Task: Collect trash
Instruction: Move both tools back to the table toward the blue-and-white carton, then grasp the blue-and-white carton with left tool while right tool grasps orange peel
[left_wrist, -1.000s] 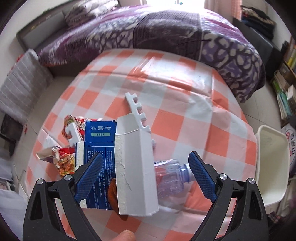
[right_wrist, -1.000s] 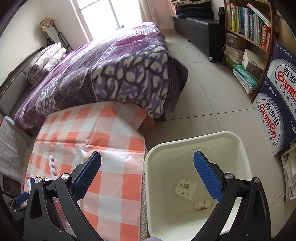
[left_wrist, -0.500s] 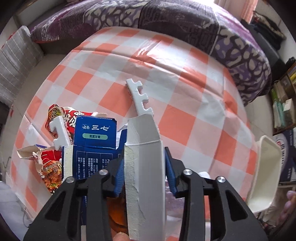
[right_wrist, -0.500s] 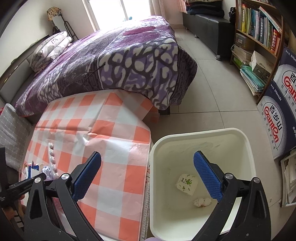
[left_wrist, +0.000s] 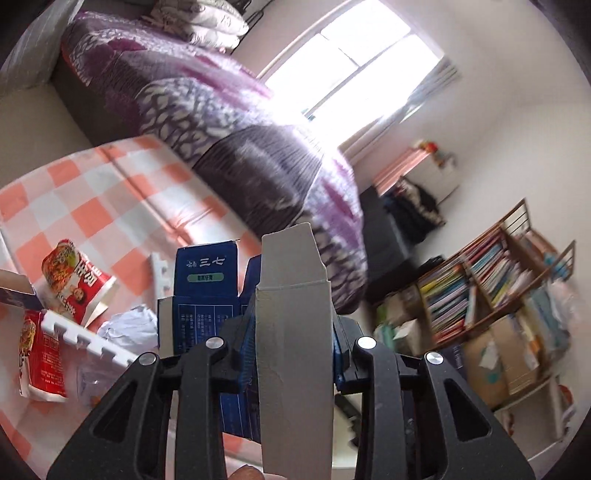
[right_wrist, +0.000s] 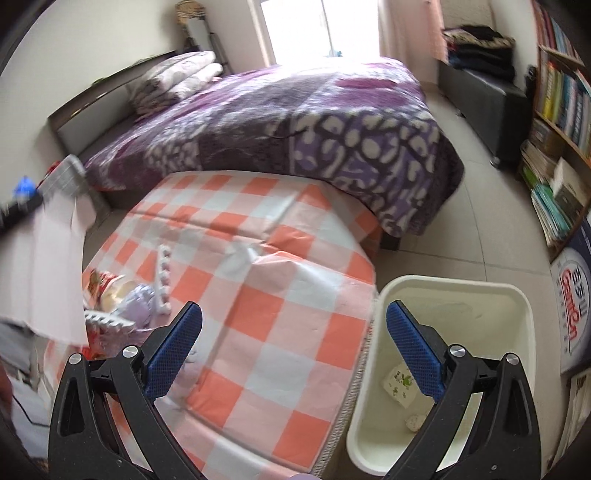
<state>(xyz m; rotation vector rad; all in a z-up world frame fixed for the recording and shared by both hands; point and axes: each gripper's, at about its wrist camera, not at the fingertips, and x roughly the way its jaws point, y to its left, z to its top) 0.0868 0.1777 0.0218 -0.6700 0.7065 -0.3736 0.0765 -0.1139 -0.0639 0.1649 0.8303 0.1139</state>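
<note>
While most of the litter still lay on the checked surface, the job looked only partly done. The left gripper had its jaws clamped on a flattened blue-and-white carton, which stood up through the lower centre of the left wrist view, its grey inner face toward the camera and its blue printed panels behind. In the right wrist view the same carton appeared as a pale blurred sheet at the left edge, apparently raised clear of the surface. The right gripper had its jaws spread wide with nothing between them, hanging over the near edge of the surface just beside the white bin at the lower right of that frame. Inside the bin lay a patterned scrap and a small crumpled wad, so at least two pieces seemed to have been collected. Left on the surface, at the lower left of the left wrist view, were red noodle wrappers, a crumpled white paper, two white notched foam strips and what looked like a clear plastic bottle, hard to make out. By my reading, the carton remained to be carried to the bin and dropped, and that cluster remained to be picked up afterwards.
</note>
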